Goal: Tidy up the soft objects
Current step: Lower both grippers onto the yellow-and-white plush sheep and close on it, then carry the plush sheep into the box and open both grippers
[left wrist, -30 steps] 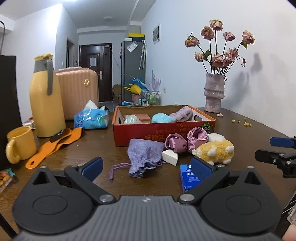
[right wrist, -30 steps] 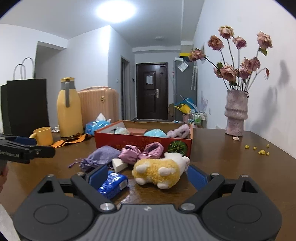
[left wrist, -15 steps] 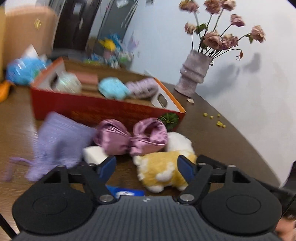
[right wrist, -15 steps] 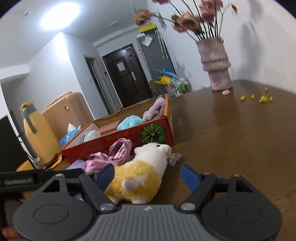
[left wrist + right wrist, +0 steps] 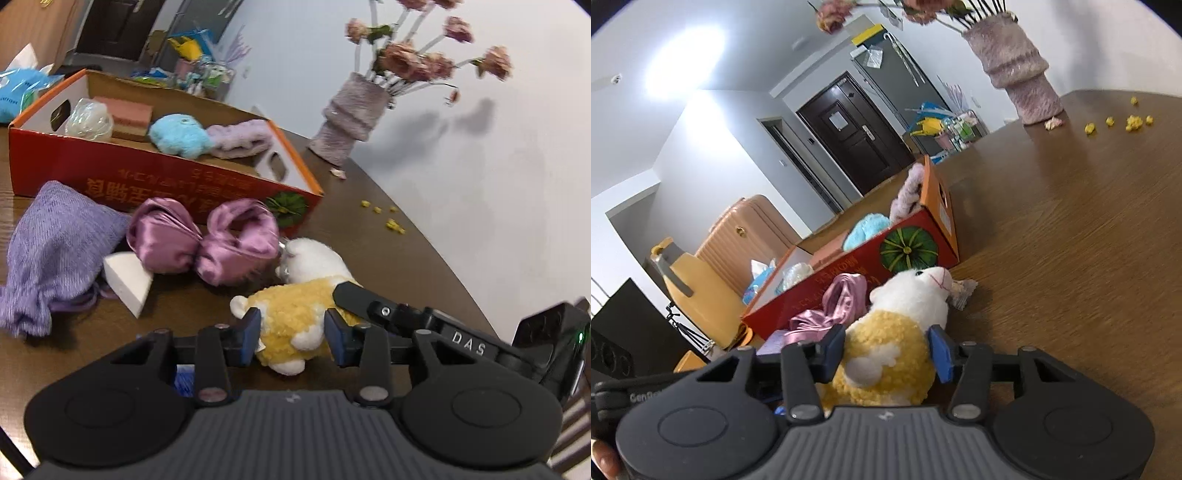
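Observation:
A yellow-and-white plush toy (image 5: 291, 314) (image 5: 886, 339) lies on the brown table in front of the red cardboard box (image 5: 110, 173) (image 5: 849, 269). My left gripper (image 5: 292, 336) has its blue pads against the toy's yellow rear, jaws still closing. My right gripper (image 5: 886, 350) straddles the yellow body from the other side, pads touching it, jaws closing too. One of the right gripper's fingers (image 5: 369, 302) lies over the toy. Beside it are a pink satin bow (image 5: 199, 240), a white wedge sponge (image 5: 127, 277), a purple knit pouch (image 5: 55, 240) and a blue packet (image 5: 184, 380).
The box holds a blue plush (image 5: 177, 133), a lilac headband (image 5: 236, 136), a pink sponge (image 5: 129, 110) and a wrapped clear item (image 5: 88, 118). A vase of dried roses (image 5: 351, 114) and yellow crumbs (image 5: 388, 218) sit at the far right. A yellow thermos (image 5: 690, 291) stands behind the box.
Both grippers have moved in on the plush toy and tipped downward. Their jaws have narrowed from wide apart to touching the toy's sides. The right wrist has rolled.

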{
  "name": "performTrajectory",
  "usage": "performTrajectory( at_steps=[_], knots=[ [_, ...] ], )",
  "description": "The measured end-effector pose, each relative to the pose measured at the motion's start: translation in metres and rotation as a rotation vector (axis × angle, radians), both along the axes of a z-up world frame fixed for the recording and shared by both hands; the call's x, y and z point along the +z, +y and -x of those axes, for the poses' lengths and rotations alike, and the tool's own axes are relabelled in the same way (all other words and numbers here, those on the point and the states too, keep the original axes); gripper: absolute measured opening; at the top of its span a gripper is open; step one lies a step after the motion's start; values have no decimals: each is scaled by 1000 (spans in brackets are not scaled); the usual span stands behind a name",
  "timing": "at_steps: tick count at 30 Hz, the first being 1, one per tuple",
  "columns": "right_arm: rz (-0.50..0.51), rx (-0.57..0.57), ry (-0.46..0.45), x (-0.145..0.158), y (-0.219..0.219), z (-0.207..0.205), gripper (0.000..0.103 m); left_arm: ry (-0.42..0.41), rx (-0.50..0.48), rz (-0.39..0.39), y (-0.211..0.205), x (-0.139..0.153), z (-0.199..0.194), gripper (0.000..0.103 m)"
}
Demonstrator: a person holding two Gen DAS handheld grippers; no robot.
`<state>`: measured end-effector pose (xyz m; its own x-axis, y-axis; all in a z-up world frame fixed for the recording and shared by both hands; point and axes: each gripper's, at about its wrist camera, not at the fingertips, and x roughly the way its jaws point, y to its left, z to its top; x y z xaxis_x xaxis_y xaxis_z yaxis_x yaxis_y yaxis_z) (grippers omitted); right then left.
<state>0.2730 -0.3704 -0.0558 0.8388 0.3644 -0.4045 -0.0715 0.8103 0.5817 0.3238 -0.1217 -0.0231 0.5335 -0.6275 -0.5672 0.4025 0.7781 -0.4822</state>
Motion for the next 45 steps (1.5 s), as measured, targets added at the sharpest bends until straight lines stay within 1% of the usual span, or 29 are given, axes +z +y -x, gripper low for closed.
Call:
performTrajectory(
  at_steps=[4, 8, 11, 13, 15, 17, 20, 21, 23, 28, 30, 32, 34, 36, 38, 39, 41, 42, 45],
  knots=[
    [23, 11, -4, 6, 0, 38, 48, 9, -35, -2, 2, 4, 34, 38],
    [24, 20, 31, 2, 0, 71, 48, 45, -70, -44, -1, 1, 69, 38],
    [29, 19, 35, -1, 0, 88, 48, 32, -71, -51, -1, -2, 85, 39],
    [36, 20, 45, -3, 0, 92, 48, 47, -52, -48, 1, -5, 88, 40],
    [41, 28, 43, -4, 1, 94, 49, 55, -41, -36, 3, -8, 88, 44],
    [48, 38, 39, -4, 1, 94, 50, 57, -28, -24, 4, -11, 88, 51],
    [48, 48, 40, -5, 1, 92, 50, 74, 8, 0, 8, -16, 84, 54],
    [47, 50, 41, -5, 1, 91, 50, 90, 12, 18, 11, -18, 81, 54],
    [45, 57, 44, -6, 1, 89, 50, 108, 1, 49, 13, -21, 78, 45],
    [47, 71, 51, -3, 0, 84, 47, 107, 5, 69, 13, -18, 77, 42],
    [48, 77, 38, 5, -2, 80, 46, 84, 1, 76, 13, -11, 75, 42],
    [58, 87, 7, 19, -2, 71, 46, 38, -12, 84, 14, 5, 65, 42],
    [95, 95, -48, 40, 0, 56, 46, 0, -20, 100, 15, 24, 45, 42],
    [137, 100, -115, 63, 3, 30, 46, -50, -17, 109, 15, 45, 21, 42],
    [149, 99, -155, 81, 1, -5, 46, -106, -13, 102, 13, 63, -7, 42],
    [144, 103, -150, 87, 0, -26, 46, -114, -9, 98, 13, 69, -25, 42],
    [134, 97, -138, 96, -3, -67, 46, -91, -3, 115, 14, 75, -66, 42],
    [133, 101, -127, 97, -2, -87, 46, -72, 15, 123, 15, 76, -88, 42],
    [126, 106, -69, 92, 0, -149, 46, -54, 41, 102, 14, 69, -137, 42]
  ],
)
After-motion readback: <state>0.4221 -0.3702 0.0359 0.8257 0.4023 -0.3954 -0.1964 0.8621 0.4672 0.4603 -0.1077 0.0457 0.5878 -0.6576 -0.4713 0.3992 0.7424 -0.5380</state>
